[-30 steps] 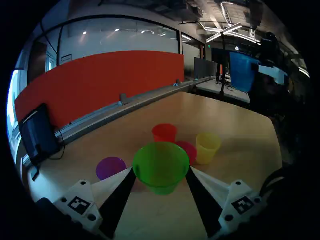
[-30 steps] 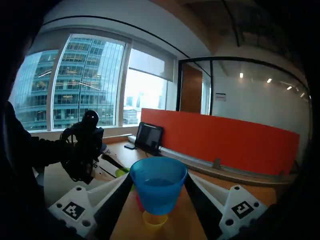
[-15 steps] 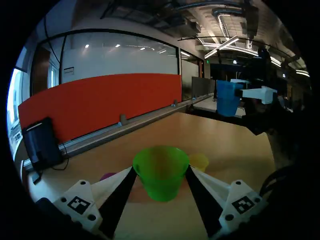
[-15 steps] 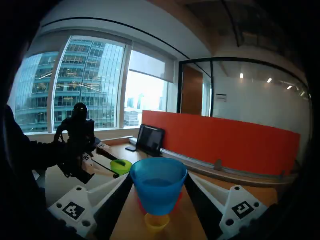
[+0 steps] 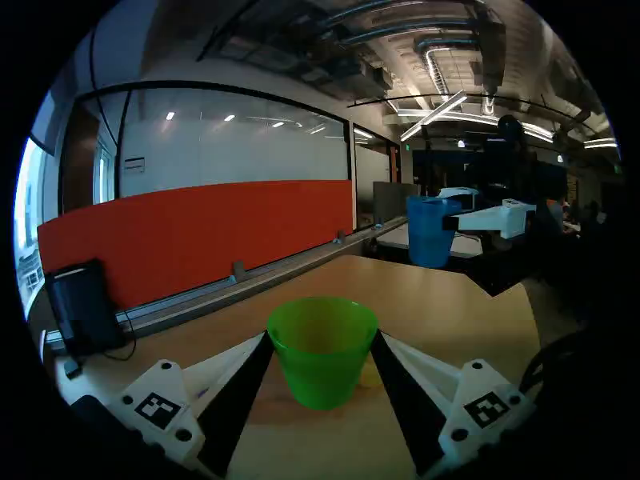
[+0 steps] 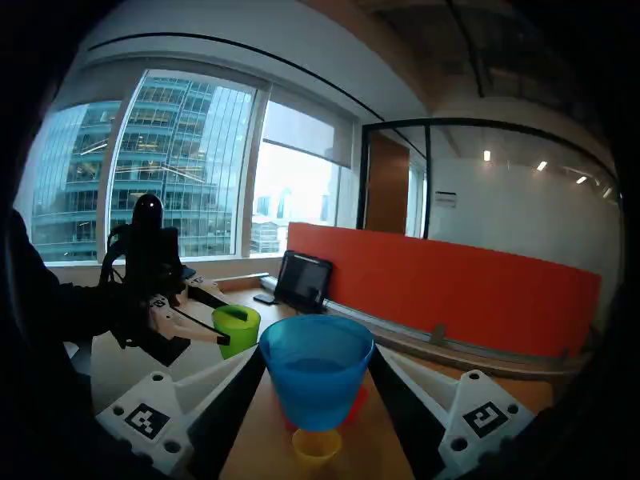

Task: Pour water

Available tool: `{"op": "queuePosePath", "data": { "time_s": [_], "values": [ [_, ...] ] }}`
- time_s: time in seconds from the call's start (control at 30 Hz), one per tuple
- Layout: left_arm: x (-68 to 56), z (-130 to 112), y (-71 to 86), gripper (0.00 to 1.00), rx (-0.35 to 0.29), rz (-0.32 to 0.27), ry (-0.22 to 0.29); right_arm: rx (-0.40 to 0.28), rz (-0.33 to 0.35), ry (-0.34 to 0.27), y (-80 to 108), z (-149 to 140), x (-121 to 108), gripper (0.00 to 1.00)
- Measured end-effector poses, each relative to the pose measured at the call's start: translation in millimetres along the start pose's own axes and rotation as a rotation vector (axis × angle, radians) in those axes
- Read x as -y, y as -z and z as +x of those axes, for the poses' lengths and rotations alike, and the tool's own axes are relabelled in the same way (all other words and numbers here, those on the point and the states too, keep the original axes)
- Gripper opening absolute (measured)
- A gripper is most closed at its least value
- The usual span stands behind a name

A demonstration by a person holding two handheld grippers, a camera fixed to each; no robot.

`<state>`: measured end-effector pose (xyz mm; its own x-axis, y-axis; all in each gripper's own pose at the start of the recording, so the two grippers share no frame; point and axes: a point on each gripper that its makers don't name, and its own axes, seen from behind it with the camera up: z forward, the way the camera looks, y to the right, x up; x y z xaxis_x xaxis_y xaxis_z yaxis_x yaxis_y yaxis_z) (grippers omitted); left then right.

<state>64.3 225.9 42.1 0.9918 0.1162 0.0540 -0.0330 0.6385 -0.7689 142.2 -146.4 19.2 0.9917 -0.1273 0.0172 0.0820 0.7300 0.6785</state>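
Note:
In the left gripper view my left gripper (image 5: 322,352) is shut on a green cup (image 5: 322,350), held upright above the wooden table (image 5: 448,304). Farther off at the right the blue cup (image 5: 430,230) hangs in the other gripper. In the right gripper view my right gripper (image 6: 317,372) is shut on that blue cup (image 6: 317,382), upright, with water inside. At the left of that view the green cup (image 6: 236,329) sits in the left gripper (image 6: 210,326), held by a dark-sleeved arm. Below the blue cup a yellow cup (image 6: 315,446) and part of a red cup (image 6: 356,404) stand on the table.
An orange partition (image 5: 200,228) with a grey cable rail runs along the table's far side. A dark tablet (image 5: 80,304) leans near it at the left. A yellow cup (image 5: 370,373) peeks from behind the green one. Large windows (image 6: 160,184) lie beyond the left gripper.
My left gripper has risen and levelled with the green cup, so the cups on the table dropped out of its view. The blue cup stays steady in my right gripper.

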Motion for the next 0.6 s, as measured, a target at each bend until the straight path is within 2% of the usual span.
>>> {"op": "queuePosePath", "data": {
  "time_s": [0.6],
  "values": [
    [-22.3,24,3.9,0.87,-0.065,-0.04,-0.018,-0.003,0.002,0.013,1.7,6,-2,0.92]
  ]
}}
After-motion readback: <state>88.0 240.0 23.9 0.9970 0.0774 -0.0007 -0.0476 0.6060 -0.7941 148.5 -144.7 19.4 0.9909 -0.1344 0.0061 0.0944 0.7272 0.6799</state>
